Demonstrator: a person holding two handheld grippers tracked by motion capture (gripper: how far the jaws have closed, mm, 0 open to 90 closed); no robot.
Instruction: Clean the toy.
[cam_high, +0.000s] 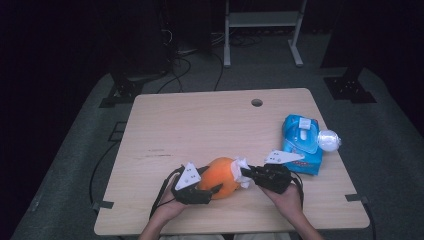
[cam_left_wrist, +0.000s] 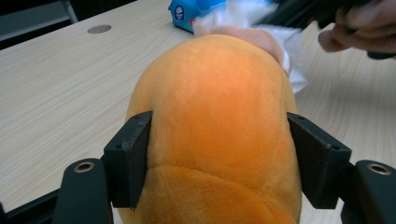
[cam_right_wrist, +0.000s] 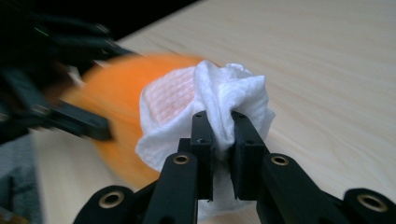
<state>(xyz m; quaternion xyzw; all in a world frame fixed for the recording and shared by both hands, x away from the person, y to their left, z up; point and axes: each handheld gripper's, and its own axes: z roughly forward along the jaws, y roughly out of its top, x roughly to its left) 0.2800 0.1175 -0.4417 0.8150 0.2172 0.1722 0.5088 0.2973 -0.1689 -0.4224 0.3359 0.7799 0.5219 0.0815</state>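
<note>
Two grippers work near my edge of the worktop (cam_high: 200, 120). My left gripper (cam_left_wrist: 219, 158) has its fingers clamped on the orange plush toy (cam_left_wrist: 219, 112), steadying it. My right gripper (cam_right_wrist: 223, 135) pinches a white wipe (cam_right_wrist: 224, 88) against the toy, apparently cleaning it. Farther right lies the blue wipes pack (cam_high: 301, 145).

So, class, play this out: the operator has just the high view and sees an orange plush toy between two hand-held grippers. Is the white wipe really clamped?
Observer: Yes. The right hand-held gripper has its jaws pinched on a fold of the white wipe.
Operator: And the toy?
Observer: The left hand-held gripper presses one pad against each side of the orange plush toy.
Operator: Does the wipe touch the toy?
Observer: It lies draped against the toy's end; orange shows through it.
</note>
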